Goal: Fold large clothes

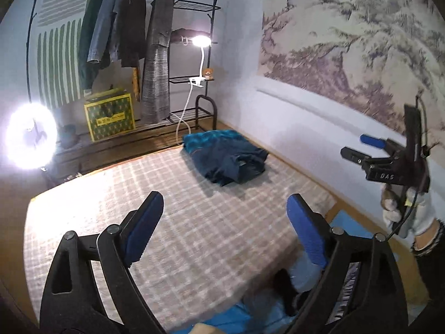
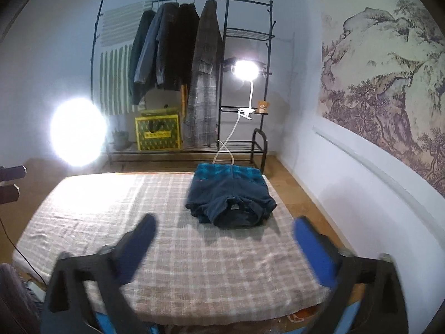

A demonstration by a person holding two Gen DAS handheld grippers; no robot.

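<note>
Plaid mattress [image 2: 155,222], folded garment [image 2: 230,197], clothes rack [image 2: 194,78]

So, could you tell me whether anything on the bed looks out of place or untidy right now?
Nothing serious stands out. The folded navy garment sits as a fairly tidy stack near the far right of the checked bed cover, though its near end bulges unevenly. The cover is slightly wrinkled on the left. Both tongs, left and right, are open and empty.

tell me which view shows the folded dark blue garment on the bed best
The right wrist view: the folded dark blue garment sits central, collar facing the camera. The left wrist view shows it farther off, at an angle.
</note>
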